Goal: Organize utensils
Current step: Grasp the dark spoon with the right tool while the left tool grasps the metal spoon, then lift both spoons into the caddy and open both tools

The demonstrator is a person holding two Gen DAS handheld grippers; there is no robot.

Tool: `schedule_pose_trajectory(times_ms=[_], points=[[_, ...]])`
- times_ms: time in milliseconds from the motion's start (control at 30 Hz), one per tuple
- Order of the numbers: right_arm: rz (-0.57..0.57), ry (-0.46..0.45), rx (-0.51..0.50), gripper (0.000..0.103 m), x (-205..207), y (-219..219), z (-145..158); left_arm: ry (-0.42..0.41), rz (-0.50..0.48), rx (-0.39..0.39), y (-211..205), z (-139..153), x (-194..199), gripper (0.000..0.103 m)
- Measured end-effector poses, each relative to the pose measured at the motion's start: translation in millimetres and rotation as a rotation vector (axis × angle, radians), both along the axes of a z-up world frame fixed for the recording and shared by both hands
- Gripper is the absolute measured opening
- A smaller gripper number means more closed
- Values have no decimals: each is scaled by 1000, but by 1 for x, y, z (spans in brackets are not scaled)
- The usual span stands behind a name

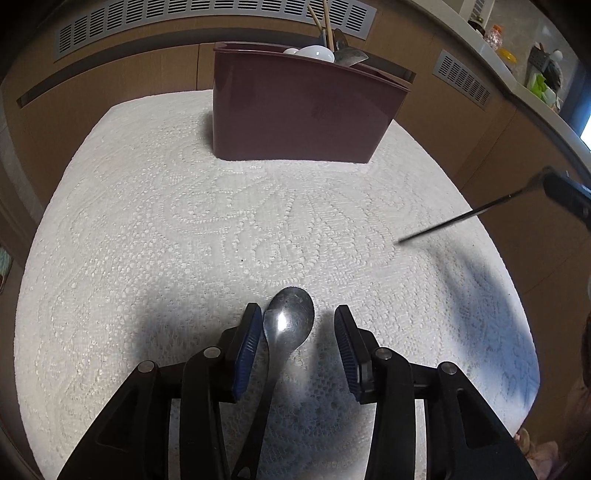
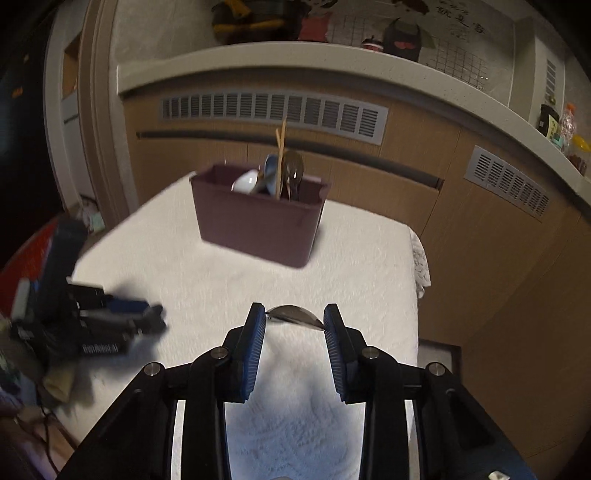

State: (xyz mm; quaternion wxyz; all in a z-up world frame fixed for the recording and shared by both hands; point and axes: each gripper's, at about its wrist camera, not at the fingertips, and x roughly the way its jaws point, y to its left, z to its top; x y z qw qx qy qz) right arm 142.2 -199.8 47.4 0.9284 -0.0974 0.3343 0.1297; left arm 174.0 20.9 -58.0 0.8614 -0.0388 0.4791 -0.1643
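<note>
A maroon utensil holder (image 1: 299,107) stands at the far end of the white lace-covered table (image 1: 147,221); it holds white spoons, metal spoons and wooden chopsticks. It also shows in the right wrist view (image 2: 258,221). A metal spoon (image 1: 288,325) lies on the cloth between the fingers of my left gripper (image 1: 295,325), which is open around it. My right gripper (image 2: 294,318) is shut on the bowl of another metal spoon (image 2: 295,315), held above the table. In the left wrist view that spoon's thin handle (image 1: 454,219) sticks out from the right gripper (image 1: 565,195) at the right edge.
Wooden cabinets with grey vent grilles (image 1: 207,18) stand behind the table. A counter with bottles and jars (image 1: 517,48) runs along the right. The left gripper (image 2: 92,328) appears blurred at the left in the right wrist view. The table's right edge (image 2: 417,280) is close.
</note>
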Motion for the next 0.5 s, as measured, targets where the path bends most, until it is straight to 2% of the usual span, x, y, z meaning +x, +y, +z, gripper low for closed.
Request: schedule_pose_trajectory(times_ms=[200, 233, 267, 333, 500], points=[[-27, -23, 37, 29, 23, 5, 0, 37, -49, -1, 2, 1, 8, 42], [-27, -24, 44, 25, 26, 5, 1, 48, -62, 2, 1, 2, 11, 42], [-21, -20, 54, 10, 28, 5, 1, 55, -69, 7, 0, 2, 14, 42], [-12, 0, 73, 9, 34, 7, 0, 61, -85, 32, -4, 3, 20, 42], [5, -7, 73, 9, 40, 14, -4, 47, -147, 153, -23, 2, 24, 42]])
